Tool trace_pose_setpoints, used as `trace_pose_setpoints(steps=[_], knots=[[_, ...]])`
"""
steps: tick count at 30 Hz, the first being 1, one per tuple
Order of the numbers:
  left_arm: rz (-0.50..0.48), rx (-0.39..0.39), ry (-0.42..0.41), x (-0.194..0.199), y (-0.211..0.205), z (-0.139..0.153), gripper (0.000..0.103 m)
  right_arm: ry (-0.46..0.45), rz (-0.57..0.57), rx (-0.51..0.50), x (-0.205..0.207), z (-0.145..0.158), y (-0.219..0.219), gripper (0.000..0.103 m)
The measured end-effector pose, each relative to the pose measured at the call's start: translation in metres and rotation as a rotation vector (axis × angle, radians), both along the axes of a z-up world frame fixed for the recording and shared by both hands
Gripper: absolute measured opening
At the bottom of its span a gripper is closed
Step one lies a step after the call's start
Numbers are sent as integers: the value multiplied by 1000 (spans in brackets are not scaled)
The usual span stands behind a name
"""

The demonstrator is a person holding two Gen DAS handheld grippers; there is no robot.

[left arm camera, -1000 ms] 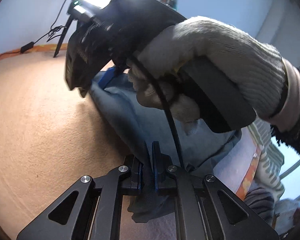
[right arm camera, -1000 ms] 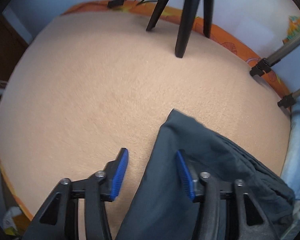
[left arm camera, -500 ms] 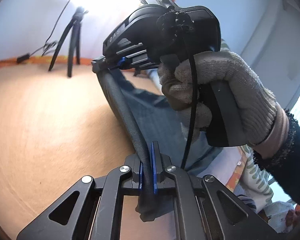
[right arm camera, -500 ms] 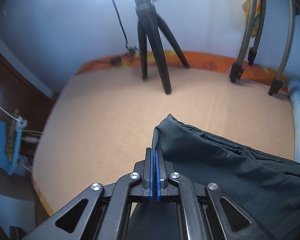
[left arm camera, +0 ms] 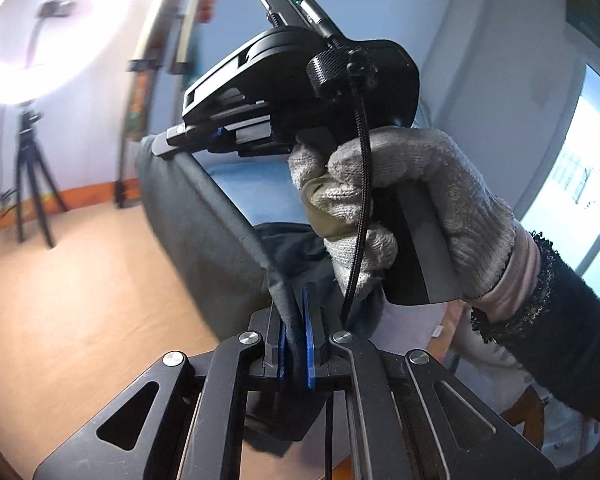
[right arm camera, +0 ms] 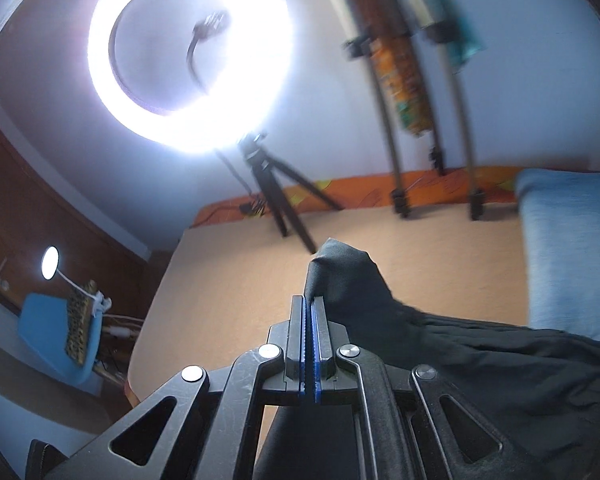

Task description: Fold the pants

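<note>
The left gripper (left arm camera: 294,344) is pinching a bunched edge of the dark pants (left arm camera: 204,236), its blue pads pressed against the fabric that is passing between them and hanging a little below the jaws. Ahead of those jaws the cloth is stretching upward as a taut band to the right gripper (left arm camera: 180,136), which a gloved hand (left arm camera: 400,208) is gripping by its handle; a black cable is trailing down across the glove. In the right wrist view, the right gripper (right arm camera: 309,344) is clamping a corner of the pants (right arm camera: 460,344), with the pads squeezed together and a small peak of fabric sticking out just beyond the fingertips. From there the rest of the garment is draping off to the right of the jaws and below them, above the peach-coloured bed surface (right arm camera: 228,264). Farther ahead of the jaws a lit ring light (right arm camera: 188,56) is glowing on a tripod (right arm camera: 276,188), and a blue pillow (right arm camera: 568,240) is lying to the right.
</note>
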State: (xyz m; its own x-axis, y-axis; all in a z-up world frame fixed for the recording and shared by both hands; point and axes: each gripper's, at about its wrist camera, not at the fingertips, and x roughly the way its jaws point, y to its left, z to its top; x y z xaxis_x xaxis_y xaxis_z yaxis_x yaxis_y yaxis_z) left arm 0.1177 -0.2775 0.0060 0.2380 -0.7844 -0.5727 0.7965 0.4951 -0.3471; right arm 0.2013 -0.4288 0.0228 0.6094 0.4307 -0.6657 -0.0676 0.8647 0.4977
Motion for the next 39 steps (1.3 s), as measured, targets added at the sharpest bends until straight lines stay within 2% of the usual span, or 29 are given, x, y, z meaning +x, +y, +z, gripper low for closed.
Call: trace_pose_setpoints(steps=[5,10,14,22,30,39], knots=[[-68,13,-3,-11,-43,3,5,-20,-40,18,-21,6,-53,0],[-145,38,8,-19,-92,-6,5,-15,-88,25,-43,-1,-110,0],[-203,63,34,-23,-134,-25,5,23,-140,33,-57,-17,-161,0],[-274,121,62,-26,-206,-65,5,89,-230,1,-65,-66,-232,0],[-299,146,77,-32,-250,-82,6,139,-286,6,-61,-111,-279,0],[-310,161,90,-29,-260,-85,6,161,-313,-13,-63,-136,-300,0]])
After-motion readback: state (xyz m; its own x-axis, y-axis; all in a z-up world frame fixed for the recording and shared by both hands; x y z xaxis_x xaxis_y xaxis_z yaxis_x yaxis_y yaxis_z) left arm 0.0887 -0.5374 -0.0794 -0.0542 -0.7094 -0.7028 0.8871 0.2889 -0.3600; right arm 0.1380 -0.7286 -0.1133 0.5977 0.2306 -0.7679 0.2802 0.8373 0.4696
